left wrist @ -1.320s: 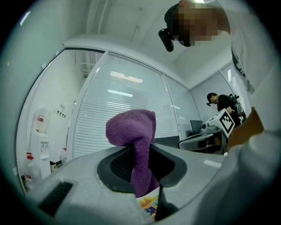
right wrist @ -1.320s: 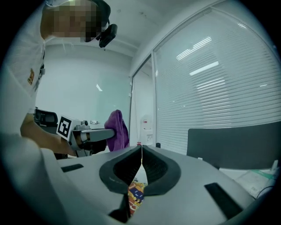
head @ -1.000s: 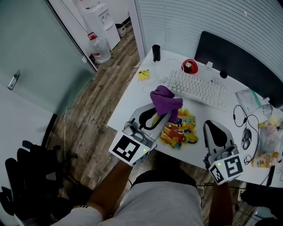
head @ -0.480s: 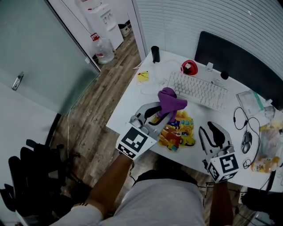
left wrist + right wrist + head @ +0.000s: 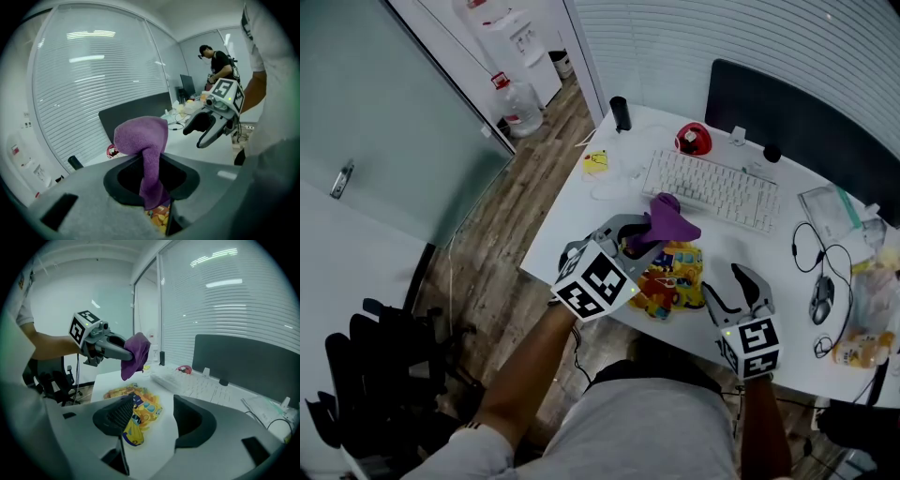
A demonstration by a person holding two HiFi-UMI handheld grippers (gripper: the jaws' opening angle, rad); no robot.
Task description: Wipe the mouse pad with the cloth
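Pinching the purple cloth [image 5: 668,221] in the left tool [image 5: 645,236], narrowly, on one hanging fold, and leaving most of it bunching above the jaws. Hovering it over the far edge of the colourful mouse pad [image 5: 677,279], lying flat near the front of the white table [image 5: 572,220], just short of the keyboard [image 5: 712,186]. Probably not yet touching cloth to pad, judging from above. Holding the right tool [image 5: 733,295] wide apart and empty just beside the pad's near right corner, having just been opening its jaws. Risking a sliding or rucking pad once wiping begins, with nothing pinning it down; risking also the cloth slipping free, being gripped by so little; and risking a bump against the keyboard on a long stroke. Compared with a second ago: sitting lower and closer to the table with both tools, showing the left one's marker cube turned more upward, bringing the cloth down nearer the pad, and moving the right tool in toward the pad, jaws spreading from nearly shut.
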